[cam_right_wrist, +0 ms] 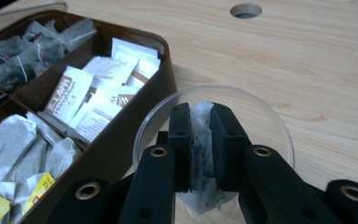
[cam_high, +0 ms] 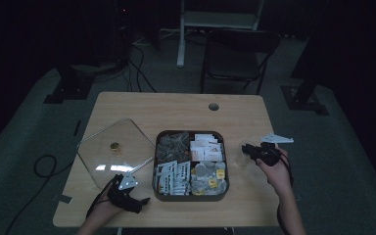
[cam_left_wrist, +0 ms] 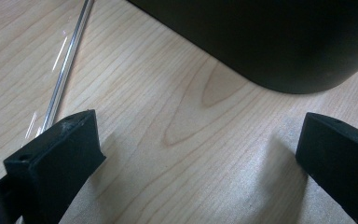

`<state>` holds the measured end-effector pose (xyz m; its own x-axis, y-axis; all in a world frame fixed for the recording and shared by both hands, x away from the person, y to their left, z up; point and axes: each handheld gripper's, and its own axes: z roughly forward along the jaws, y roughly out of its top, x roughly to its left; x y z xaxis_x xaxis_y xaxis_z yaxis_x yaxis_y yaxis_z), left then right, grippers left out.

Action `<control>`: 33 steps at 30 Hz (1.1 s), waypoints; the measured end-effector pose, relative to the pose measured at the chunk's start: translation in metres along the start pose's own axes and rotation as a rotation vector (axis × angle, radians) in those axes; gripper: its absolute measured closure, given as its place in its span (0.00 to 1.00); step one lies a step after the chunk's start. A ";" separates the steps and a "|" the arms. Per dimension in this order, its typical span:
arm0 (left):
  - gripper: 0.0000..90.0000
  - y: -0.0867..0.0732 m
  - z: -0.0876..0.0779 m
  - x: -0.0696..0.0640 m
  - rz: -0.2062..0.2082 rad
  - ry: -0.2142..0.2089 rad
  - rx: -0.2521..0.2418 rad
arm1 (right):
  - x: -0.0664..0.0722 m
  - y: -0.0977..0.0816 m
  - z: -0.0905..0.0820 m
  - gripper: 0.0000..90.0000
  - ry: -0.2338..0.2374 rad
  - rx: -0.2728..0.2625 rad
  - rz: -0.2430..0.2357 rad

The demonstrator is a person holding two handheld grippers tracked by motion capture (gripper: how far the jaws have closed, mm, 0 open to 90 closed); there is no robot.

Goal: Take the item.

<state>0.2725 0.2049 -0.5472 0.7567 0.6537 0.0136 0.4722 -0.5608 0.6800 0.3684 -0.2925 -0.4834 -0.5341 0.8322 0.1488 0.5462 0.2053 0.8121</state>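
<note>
A dark brown tray with four compartments of tea bags and sachets sits mid-table. Just right of it, my right gripper is shut on a pale tea bag. In the right gripper view the right gripper holds that bag upright inside the rim of a clear round cup, which stands beside the tray's wall. My left gripper rests near the table's front left edge. In the left gripper view it stands open over bare wood, with nothing between its jaws.
A clear square lid with a gold knob lies left of the tray; its edge runs past my left jaw. The tray's corner lies ahead of the left gripper. A cable hole is at the table's back. A chair stands behind.
</note>
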 end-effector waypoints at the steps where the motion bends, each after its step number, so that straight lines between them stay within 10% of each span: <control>1: 0.01 0.000 0.000 0.000 0.000 0.000 0.000 | 0.000 0.000 0.001 0.88 -0.001 0.006 0.000; 21: 0.01 0.000 0.000 0.000 0.000 0.000 0.000 | -0.001 0.004 0.000 0.74 0.042 0.002 0.042; 33: 0.01 0.000 0.000 0.000 0.000 0.000 0.000 | 0.001 0.007 -0.011 0.57 0.011 -0.049 -0.030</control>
<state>0.2725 0.2049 -0.5472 0.7567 0.6536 0.0138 0.4719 -0.5607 0.6804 0.3641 -0.2959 -0.4715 -0.5570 0.8203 0.1296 0.4976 0.2047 0.8429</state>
